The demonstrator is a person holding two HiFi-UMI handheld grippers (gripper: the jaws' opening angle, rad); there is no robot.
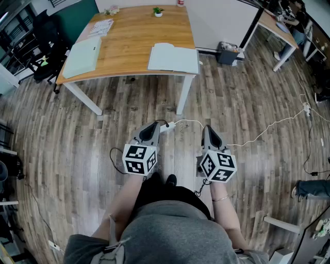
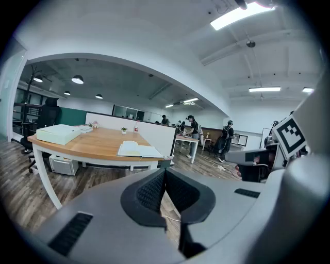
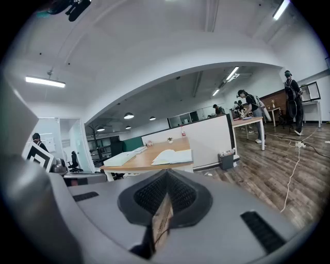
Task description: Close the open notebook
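Grey moulded jaws of the left gripper [image 2: 165, 172] stand fully closed, tip against tip, with nothing between them. The jaws of the right gripper [image 3: 166, 175] are closed in the same way and hold nothing. Neither gripper touches any object.

In the head view, the left gripper [image 1: 153, 125] and the right gripper [image 1: 209, 129] are held side by side over the wood-plank floor [image 1: 77, 134], in front of the person's body. Both point toward the counter [image 1: 129, 41] and are well apart from it.

The notebook [image 1: 174, 58] lies open and flat on the counter, at the near right corner, its pages facing up. It also shows in the left gripper view [image 2: 138, 150] and in the right gripper view [image 3: 172, 157], beyond the jaw tips in each.

Other items on the counter:
- a pale green flat box [image 1: 81, 56] at the left end;
- a small potted plant [image 1: 158, 11] at the far edge.

A white cable [image 1: 268, 129] runs across the floor to the right of the grippers. A waste bin [image 1: 229, 52] stands on the floor just beside the counter's right end.
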